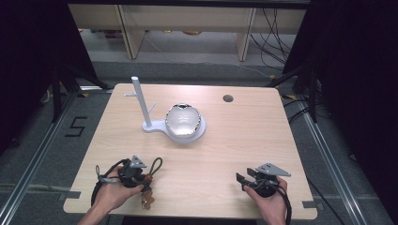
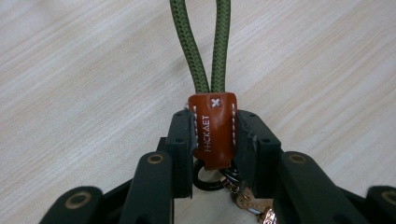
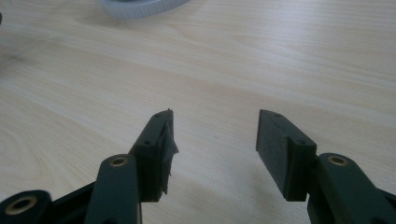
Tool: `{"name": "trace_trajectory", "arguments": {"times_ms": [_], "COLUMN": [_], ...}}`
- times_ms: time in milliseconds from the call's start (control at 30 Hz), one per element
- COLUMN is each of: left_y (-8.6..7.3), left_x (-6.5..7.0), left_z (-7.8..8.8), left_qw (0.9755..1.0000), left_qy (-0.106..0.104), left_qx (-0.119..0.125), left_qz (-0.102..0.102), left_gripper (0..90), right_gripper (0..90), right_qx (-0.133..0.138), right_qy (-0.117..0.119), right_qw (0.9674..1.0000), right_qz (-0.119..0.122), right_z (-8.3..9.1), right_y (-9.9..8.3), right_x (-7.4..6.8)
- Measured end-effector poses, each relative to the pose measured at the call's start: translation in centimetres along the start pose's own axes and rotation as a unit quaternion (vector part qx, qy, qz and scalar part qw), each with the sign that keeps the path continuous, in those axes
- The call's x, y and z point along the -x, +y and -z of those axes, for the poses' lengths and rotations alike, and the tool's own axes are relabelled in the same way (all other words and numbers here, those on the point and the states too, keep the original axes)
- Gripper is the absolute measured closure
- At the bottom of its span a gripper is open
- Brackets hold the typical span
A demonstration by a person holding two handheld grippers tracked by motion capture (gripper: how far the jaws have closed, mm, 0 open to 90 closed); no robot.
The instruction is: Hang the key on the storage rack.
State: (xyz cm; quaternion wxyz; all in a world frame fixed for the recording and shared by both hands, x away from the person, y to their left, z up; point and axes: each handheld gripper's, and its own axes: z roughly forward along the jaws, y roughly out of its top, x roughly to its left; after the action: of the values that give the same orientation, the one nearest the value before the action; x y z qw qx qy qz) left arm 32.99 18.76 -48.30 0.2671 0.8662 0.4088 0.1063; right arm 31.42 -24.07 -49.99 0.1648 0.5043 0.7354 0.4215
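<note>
A keychain with a green cord loop [image 2: 205, 42], a brown leather tab [image 2: 214, 135] and metal rings [image 2: 208, 179] lies near the table's front left. My left gripper [image 2: 215, 119] is shut on the leather tab, its pads pressing both sides. In the high view the left gripper [image 1: 143, 180] sits in a hand, with the cord loop [image 1: 156, 165] sticking out past it and a small charm [image 1: 149, 201] hanging below. My right gripper [image 3: 215, 128] is open above bare wood, with nothing between its jaws. It rests at the front right [image 1: 240, 182].
A white stand [image 1: 141, 101] with a tall post and short side pegs rises at the middle back of the wooden table [image 1: 234, 140]. A shiny rounded bowl [image 1: 184, 120] sits on its base. A cable hole [image 1: 228, 98] lies at the back right. The stand's base edge [image 3: 140, 5] shows far ahead.
</note>
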Motion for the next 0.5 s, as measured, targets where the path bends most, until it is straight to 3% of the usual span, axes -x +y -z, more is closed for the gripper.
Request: {"name": "trace_trajectory", "arguments": {"times_ms": [100, 133, 200, 367, 500], "left_y": [-0.6, -0.8, -1.3, -2.3, -3.0], "left_x": [-0.1, 0.0, -0.2, -0.5, -0.4], "left_z": [0.2, 0.2, 0.3, 0.7, 0.6], "left_qw": [0.9996, 0.999, 0.998, 0.9965, 0.9939], "left_qy": [-0.007, -0.004, -0.005, -0.001, 0.001], "left_qx": [0.026, 0.043, 0.063, 0.082, 0.11], "left_qz": [0.0, 0.013, 0.004, -0.015, 0.007], "left_gripper": [67.2, 67.2, 67.3, 67.4, 67.4], "right_gripper": [47.4, 47.4, 47.4, 47.4, 47.3], "right_qx": [-0.004, -0.008, -0.005, -0.004, -0.005], "right_qy": [0.0, 0.0, -0.001, -0.001, -0.002], "right_qw": [1.0, 0.9995, 0.9998, 0.9998, 0.9999], "right_qz": [-0.003, -0.029, -0.019, -0.019, -0.015], "right_z": [0.0, 0.2, 0.1, 0.1, 0.1], "right_y": [0.0, 0.0, 0.0, 0.0, 0.0], "right_x": [-0.1, -0.5, -0.4, -0.4, -0.4]}}
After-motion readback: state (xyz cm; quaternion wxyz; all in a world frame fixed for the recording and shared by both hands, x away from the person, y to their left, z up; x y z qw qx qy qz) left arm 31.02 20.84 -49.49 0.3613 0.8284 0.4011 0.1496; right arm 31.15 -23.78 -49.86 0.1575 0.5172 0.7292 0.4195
